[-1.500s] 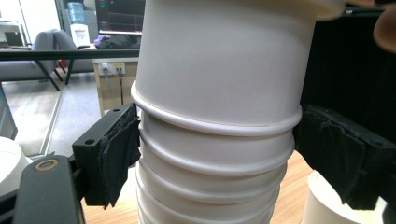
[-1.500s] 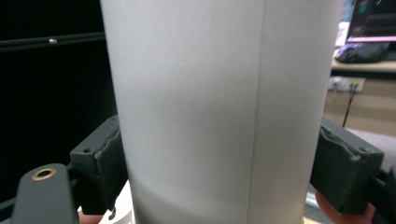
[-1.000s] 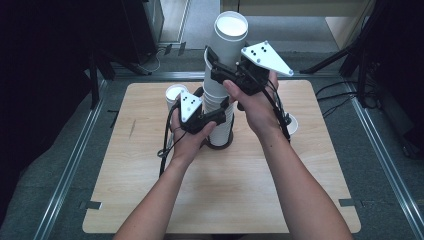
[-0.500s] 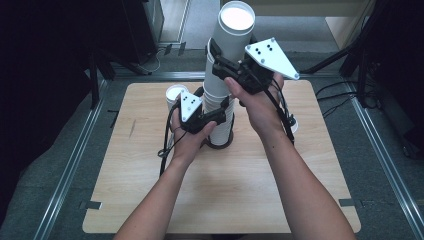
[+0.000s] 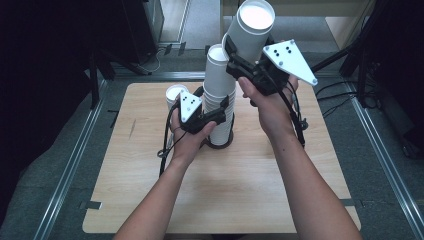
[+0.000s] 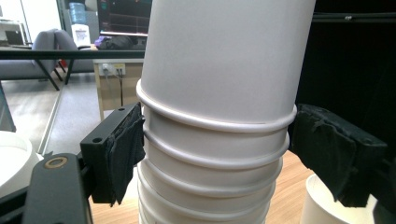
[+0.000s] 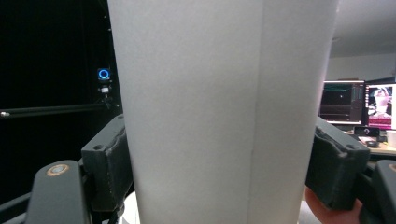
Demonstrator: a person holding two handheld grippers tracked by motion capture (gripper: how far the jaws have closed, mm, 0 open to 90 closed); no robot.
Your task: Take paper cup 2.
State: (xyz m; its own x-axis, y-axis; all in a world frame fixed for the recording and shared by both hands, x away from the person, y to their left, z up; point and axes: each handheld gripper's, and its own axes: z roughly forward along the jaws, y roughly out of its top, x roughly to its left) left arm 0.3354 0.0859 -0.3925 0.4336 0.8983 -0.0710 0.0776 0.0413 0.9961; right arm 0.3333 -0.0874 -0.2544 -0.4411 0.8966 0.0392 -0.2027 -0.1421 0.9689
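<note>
Lifted off stack [image 5: 218,95] — top cup [image 5: 250,30] | upright, right tool [image 5: 239,61] clamped

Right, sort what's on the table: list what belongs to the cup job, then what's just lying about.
In the job:
- lifted cup, clamped in the right tool
- cup stack, with the left tool around it
- dark base under the stack

Lying about:
- lone cup at the far left of the table
- cables beyond the table's right edge

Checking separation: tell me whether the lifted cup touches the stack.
Apart. High view: the lifted cup, clamped in the right tongs, sits beside and above the stack, background between.
</note>
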